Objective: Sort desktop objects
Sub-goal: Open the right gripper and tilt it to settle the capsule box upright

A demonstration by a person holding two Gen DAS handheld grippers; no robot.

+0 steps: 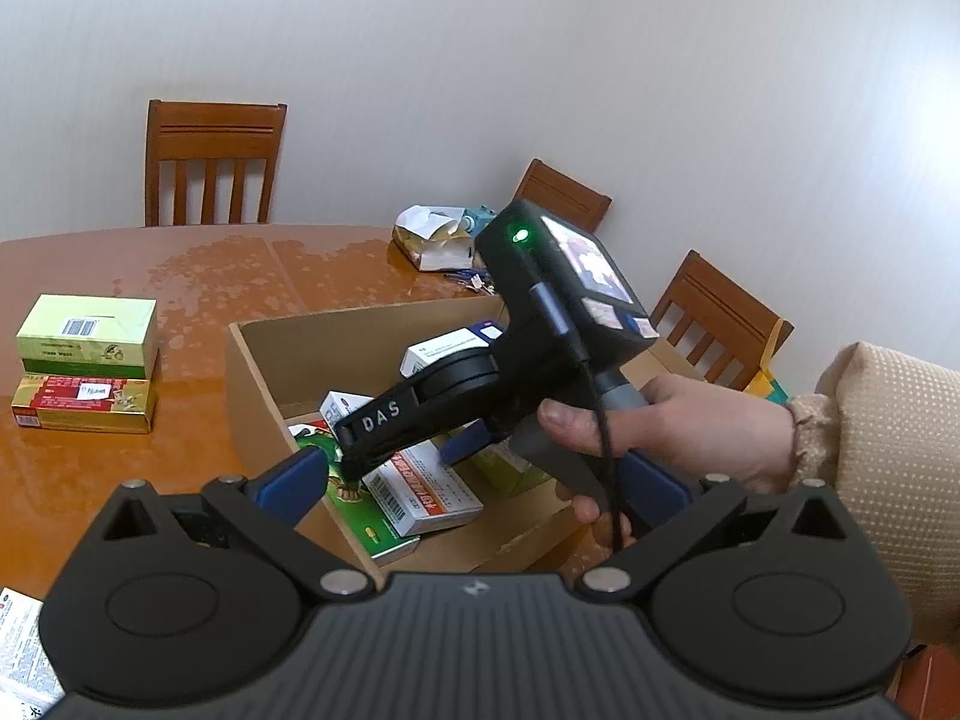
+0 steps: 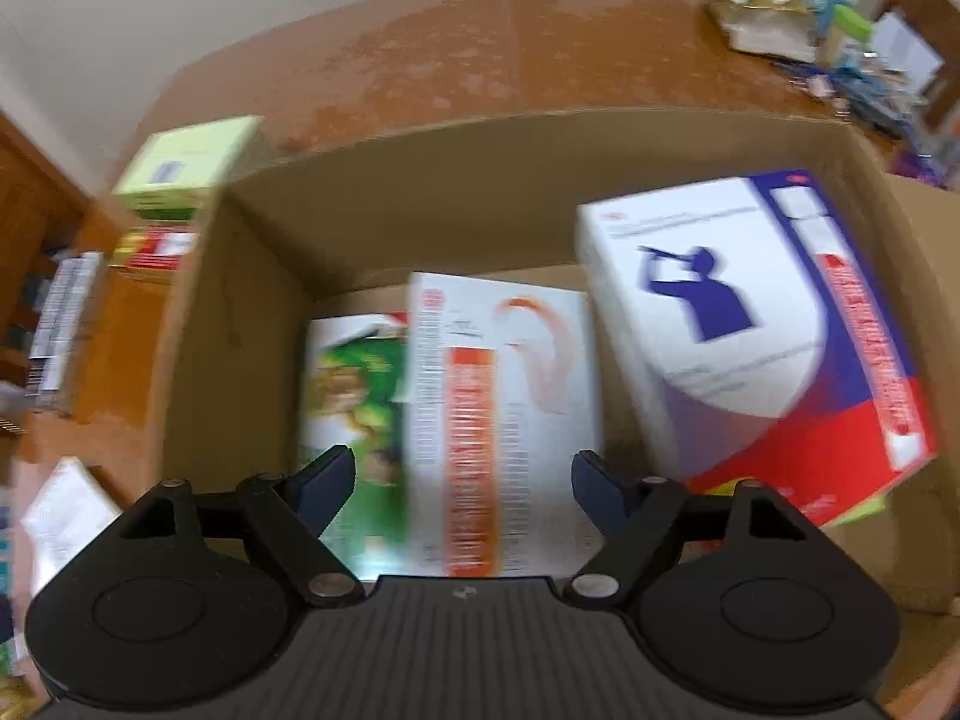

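My right gripper (image 2: 462,480) hangs over the open cardboard box (image 2: 420,168), jaws spread wide, nothing between them; the right wrist view is blurred. Directly ahead of the fingers lies an orange-and-white medicine box (image 2: 498,396), flat, long axis running straight away from me, near end between the fingertips' line; a green carton (image 2: 354,384) lies just left of it, touching, partly under it; a white box with a blue drinking figure (image 2: 750,324) sits right of the jaws, tilted, long axis leaning away and leftward, propped toward the box's right wall. Left cardboard wall stands close to my left fingertip; bare floor shows at the far end of the box.

My left gripper (image 1: 474,480) is also spread open, empty, held back over the near edge of the same box; the right gripper (image 1: 384,438) crosses ahead of it, gripped by the hand (image 1: 660,438), pointing down-left into the box. Left of the jaws, well apart on the table (image 1: 90,480), a pale green box (image 1: 90,333) is stacked on a red-and-gold box (image 1: 84,405); a torn paper bag (image 1: 432,237) lies beyond the far wall.
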